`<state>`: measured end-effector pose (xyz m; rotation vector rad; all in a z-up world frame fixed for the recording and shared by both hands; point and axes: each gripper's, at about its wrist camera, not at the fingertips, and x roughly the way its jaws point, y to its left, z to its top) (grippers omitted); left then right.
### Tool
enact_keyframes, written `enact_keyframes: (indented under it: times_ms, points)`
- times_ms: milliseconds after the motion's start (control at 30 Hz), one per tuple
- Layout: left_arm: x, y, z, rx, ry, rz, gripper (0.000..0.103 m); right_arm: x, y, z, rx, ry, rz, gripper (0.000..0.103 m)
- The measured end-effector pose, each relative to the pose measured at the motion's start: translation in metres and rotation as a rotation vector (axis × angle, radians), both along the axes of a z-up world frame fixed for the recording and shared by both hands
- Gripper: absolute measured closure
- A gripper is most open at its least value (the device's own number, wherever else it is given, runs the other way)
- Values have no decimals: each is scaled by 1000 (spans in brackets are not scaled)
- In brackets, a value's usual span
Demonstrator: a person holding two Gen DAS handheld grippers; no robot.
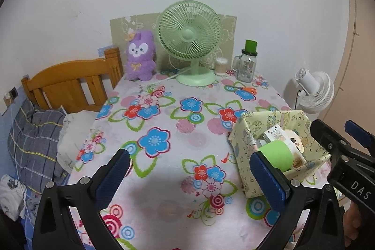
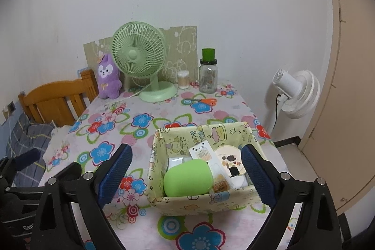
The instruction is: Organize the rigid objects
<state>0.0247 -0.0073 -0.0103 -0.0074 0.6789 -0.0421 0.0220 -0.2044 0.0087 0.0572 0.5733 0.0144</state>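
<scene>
A yellow-green cartoon-print fabric basket stands on the flowered tablecloth near the table's right edge. Inside lie a light green rounded object, a white card pack and a round patterned disc. My right gripper hovers open over the basket, its blue pads apart with nothing pressed between them. My left gripper is open and empty over the tablecloth, to the left of the basket. The right gripper's fingers show at the left wrist view's right edge.
Against the back wall stand a green desk fan, a purple plush, a swab tub and a glass jar with a green lid. Orange scissors lie near the jar. A white floor fan stands right, a wooden headboard left.
</scene>
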Motion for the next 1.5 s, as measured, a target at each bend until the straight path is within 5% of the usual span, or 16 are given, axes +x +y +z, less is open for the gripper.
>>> enact_keyframes:
  times_ms: [533, 1500]
  points:
    - [-24, 12, 13, 30, -68, 31, 0, -22, 22, 5, -87, -29, 5, 6]
    - [-39, 11, 16, 42, -133, 33, 0, -34, 22, 6, -78, -23, -29, 6]
